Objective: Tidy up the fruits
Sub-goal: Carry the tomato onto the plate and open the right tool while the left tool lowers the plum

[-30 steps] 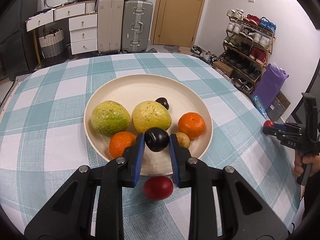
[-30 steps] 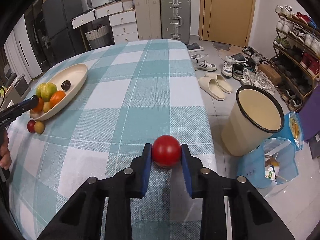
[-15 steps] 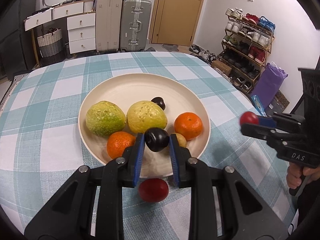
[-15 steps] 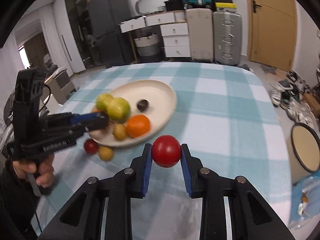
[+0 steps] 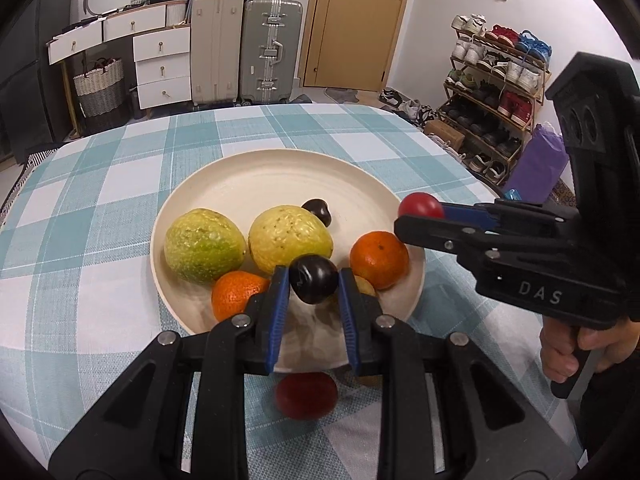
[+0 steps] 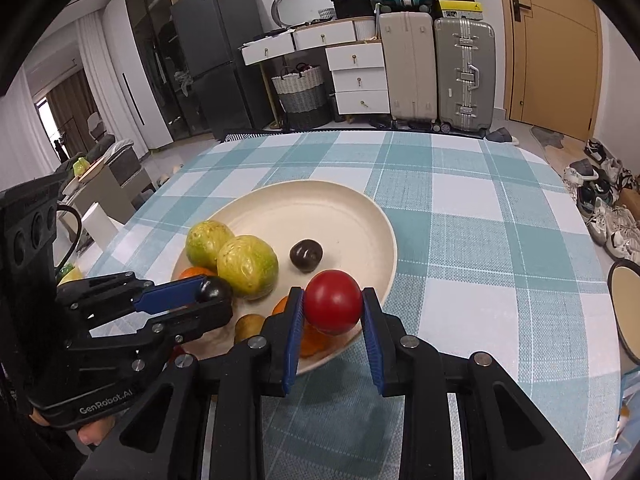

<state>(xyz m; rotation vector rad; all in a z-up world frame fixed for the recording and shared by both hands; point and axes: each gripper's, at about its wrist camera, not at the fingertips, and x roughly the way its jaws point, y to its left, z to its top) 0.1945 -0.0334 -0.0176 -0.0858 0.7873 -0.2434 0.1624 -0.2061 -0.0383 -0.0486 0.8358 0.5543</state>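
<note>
Bench: checked cloth (image 5: 100,216), cream plate (image 5: 280,176).
Left tool (image 5: 313,280): pinching dark plum (image 5: 313,279), smooth, bruisable.
Right tool (image 6: 333,304): pinching red fruit (image 6: 333,301), mid-girth, light.

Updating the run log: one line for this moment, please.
left gripper: holds dark plum | right gripper: holds red fruit | both over plate
</note>
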